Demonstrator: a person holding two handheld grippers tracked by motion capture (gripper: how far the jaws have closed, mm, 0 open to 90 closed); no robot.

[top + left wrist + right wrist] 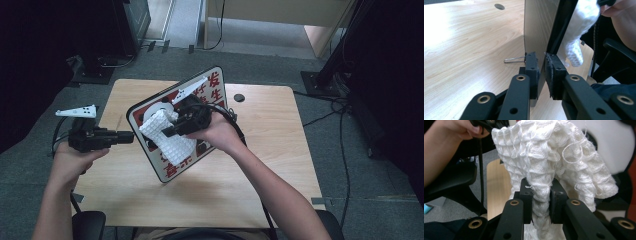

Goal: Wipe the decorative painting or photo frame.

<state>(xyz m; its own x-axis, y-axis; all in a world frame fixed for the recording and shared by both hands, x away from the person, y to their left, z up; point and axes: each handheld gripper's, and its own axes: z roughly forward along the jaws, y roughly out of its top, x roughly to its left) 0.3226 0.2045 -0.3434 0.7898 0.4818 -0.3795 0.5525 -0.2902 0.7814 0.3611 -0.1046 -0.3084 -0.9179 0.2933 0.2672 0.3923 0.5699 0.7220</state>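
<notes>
Left gripper (pixel 541 72) clamps the tilted sign board's (pixel 215 90) edge; right gripper (pixel 541 200) pinches white cloth (pixel 554 165) against its face above the wooden table (pixel 280 150).

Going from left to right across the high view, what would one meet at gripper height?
Left gripper → white waffle cloth on the tilted sign board → right gripper and right hand.

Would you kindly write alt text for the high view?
A person's right gripper presses a white cloth against a tilted printed board, which the left gripper clamps at its edge above a wooden table.
</notes>
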